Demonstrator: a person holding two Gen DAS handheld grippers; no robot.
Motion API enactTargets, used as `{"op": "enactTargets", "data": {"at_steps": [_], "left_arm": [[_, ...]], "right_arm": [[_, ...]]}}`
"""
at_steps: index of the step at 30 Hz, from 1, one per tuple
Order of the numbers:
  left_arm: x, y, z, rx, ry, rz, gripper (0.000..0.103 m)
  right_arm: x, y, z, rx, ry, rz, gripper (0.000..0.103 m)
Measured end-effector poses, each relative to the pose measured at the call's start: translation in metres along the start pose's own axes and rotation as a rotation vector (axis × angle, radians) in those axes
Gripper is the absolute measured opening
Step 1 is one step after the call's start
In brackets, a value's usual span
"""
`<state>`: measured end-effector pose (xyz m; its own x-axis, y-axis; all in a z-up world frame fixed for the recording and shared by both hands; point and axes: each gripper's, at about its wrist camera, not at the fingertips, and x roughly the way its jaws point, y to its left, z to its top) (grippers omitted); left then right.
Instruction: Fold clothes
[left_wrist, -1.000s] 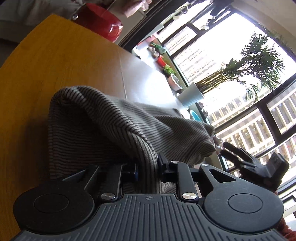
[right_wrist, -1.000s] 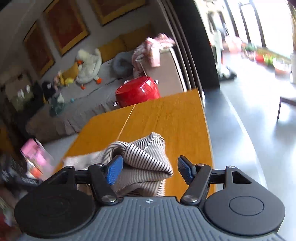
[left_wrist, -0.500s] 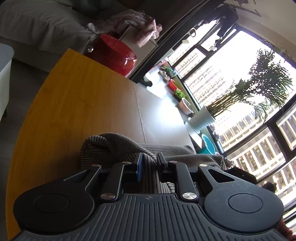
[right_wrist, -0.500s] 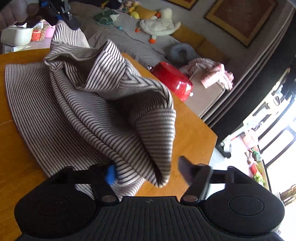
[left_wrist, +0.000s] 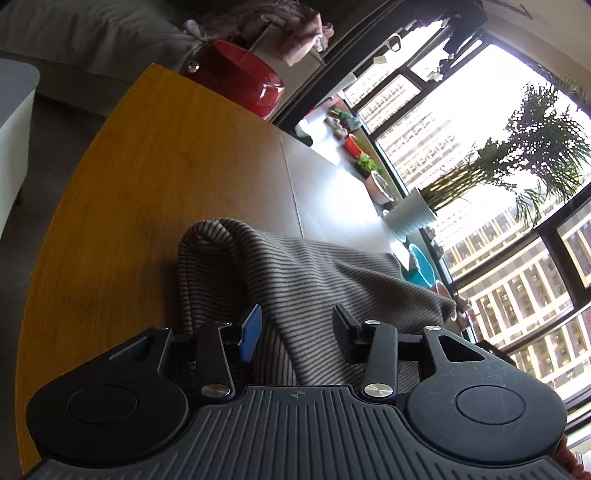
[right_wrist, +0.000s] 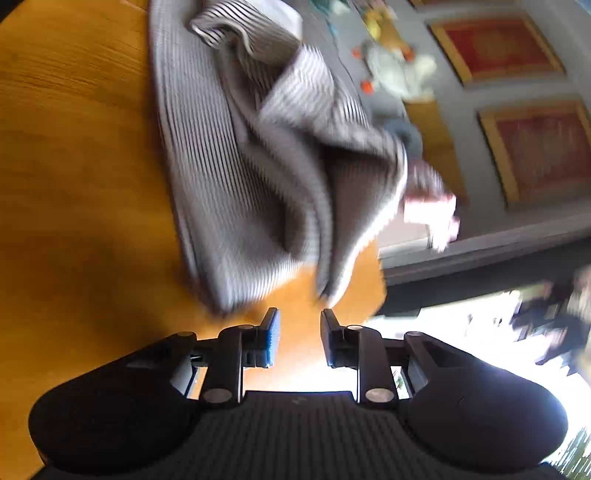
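Note:
A grey-and-black striped knit garment (left_wrist: 314, 266) lies bunched on the wooden table (left_wrist: 129, 184). My left gripper (left_wrist: 295, 310) is low over its near part, jaws opening; a ridge of the cloth runs between the fingers, but the pads do not press on it. In the blurred right wrist view the same garment (right_wrist: 240, 166) lies in loose folds on the table (right_wrist: 74, 184). My right gripper (right_wrist: 299, 314) sits just short of its nearest fold by the table edge. Its jaws are opening a little, with nothing between them.
A red pot (left_wrist: 240, 81) stands past the table's far end, and pink cloth (left_wrist: 295, 33) is draped on a box behind it. A white planter with a palm (left_wrist: 410, 218) and small pots line the window. Framed pictures (right_wrist: 535, 155) hang above a sofa.
The left jaws, shut on the cloth before, have parted and the garment has sunk onto the table. The right gripper rolled, dropped lower, and the fold it straddled now lies ahead of it.

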<state>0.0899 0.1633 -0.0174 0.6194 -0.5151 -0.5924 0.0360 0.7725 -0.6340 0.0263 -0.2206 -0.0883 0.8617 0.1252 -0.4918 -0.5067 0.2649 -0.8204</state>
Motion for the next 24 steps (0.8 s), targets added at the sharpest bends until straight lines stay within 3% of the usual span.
{"op": "enactTargets", "data": {"at_steps": [2, 4, 6, 9, 12, 18, 21, 24], "left_arm": [[0.008, -0.002, -0.008, 0.006, 0.037, -0.012, 0.07], [0.02, 0.0, -0.012, -0.012, 0.06, -0.04, 0.083], [0.033, 0.0, -0.016, -0.021, 0.084, -0.044, 0.089], [0.049, -0.004, -0.018, -0.005, 0.078, -0.041, 0.089], [0.055, -0.014, -0.017, 0.041, 0.064, -0.01, 0.021], [0.0, -0.037, -0.004, 0.154, -0.067, -0.036, 0.017], [-0.01, -0.03, -0.012, 0.166, -0.054, -0.005, 0.018], [0.005, -0.01, -0.028, 0.121, 0.01, 0.086, 0.021]], "right_arm": [[-0.012, -0.025, -0.007, 0.194, 0.014, 0.017, 0.038], [-0.025, -0.057, -0.011, 0.456, -0.022, 0.056, 0.054], [-0.032, -0.082, -0.013, 0.683, -0.093, 0.11, 0.06], [-0.022, -0.105, -0.004, 0.848, -0.161, 0.176, 0.065], [-0.015, -0.115, -0.003, 0.966, -0.192, 0.231, 0.066], [0.0, -0.149, -0.004, 1.103, -0.241, 0.218, 0.066], [0.003, -0.163, -0.002, 1.177, -0.295, 0.255, 0.065], [0.008, -0.162, 0.006, 1.255, -0.345, 0.376, 0.045]]}}
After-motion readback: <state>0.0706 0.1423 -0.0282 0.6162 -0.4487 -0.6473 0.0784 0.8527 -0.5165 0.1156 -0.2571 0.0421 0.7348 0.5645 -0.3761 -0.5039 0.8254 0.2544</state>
